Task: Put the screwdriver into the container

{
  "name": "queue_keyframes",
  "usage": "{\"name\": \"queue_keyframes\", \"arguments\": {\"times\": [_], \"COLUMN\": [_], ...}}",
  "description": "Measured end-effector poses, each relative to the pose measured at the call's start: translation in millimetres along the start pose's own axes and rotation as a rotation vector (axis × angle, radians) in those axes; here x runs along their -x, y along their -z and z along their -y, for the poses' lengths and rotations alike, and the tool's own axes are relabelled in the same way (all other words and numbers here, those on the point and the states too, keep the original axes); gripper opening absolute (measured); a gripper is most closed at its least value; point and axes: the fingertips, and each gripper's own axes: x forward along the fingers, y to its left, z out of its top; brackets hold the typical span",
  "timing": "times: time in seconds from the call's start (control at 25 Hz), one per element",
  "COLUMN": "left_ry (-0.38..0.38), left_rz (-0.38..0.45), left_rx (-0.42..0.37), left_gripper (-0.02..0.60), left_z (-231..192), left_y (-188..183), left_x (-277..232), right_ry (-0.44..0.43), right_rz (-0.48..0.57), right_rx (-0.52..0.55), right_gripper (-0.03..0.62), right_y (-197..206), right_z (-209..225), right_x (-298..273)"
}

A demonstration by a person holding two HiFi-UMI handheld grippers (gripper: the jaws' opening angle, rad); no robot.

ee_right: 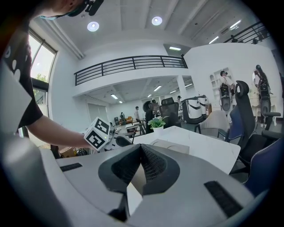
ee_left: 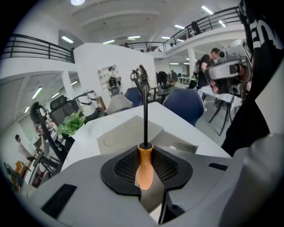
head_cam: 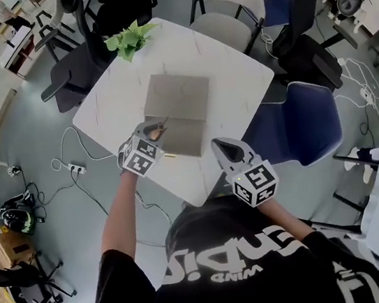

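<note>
My left gripper (head_cam: 154, 129) is shut on a screwdriver (ee_left: 144, 164) with an orange handle; its thin black shaft points up and away from the jaws. The gripper hangs over the near left corner of a flat grey container (head_cam: 176, 98) that lies open in the middle of the white table (head_cam: 111, 102). In the left gripper view the container (ee_left: 126, 133) lies just beyond the screwdriver. My right gripper (head_cam: 226, 151) is shut with nothing in it, above the table's near right edge, apart from the container. The right gripper view shows the left gripper (ee_right: 101, 135) and the container (ee_right: 171, 145) beyond it.
A small green plant (head_cam: 130, 39) stands at the table's far corner. Office chairs surround the table: a blue one (head_cam: 298, 124) at the right, grey (head_cam: 232, 10) and black ones (head_cam: 118, 6) at the far side. Cables and a power strip (head_cam: 75, 168) lie on the floor at the left.
</note>
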Motion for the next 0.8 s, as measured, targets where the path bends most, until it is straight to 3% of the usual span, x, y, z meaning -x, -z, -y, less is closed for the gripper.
{"name": "queue_keyframes", "arguments": {"times": [0.2,0.28,0.64,0.8], "left_ry": [0.131,0.162,0.255,0.257], "left_rz": [-0.166,-0.194,-0.253,-0.251], "left_rx": [-0.242,-0.279,-0.261,-0.209], "left_gripper": [0.089,0.089,0.089,0.091], "left_z": [22,26,37,39], "left_y": [25,29,43,47], "left_x": [-23,-29,-56,-69], "right_ry": [0.006,0.010,0.039,0.061], "right_rz": [-0.005,-0.006,-0.012,-0.015], "right_rx": [-0.008,-0.012,-0.031,-0.037], "right_gripper": [0.012,0.012,0.012,0.012], "right_y": [2,4,9,11], "right_z": [2,4,11,14], "right_x": [0,0,3,7]}}
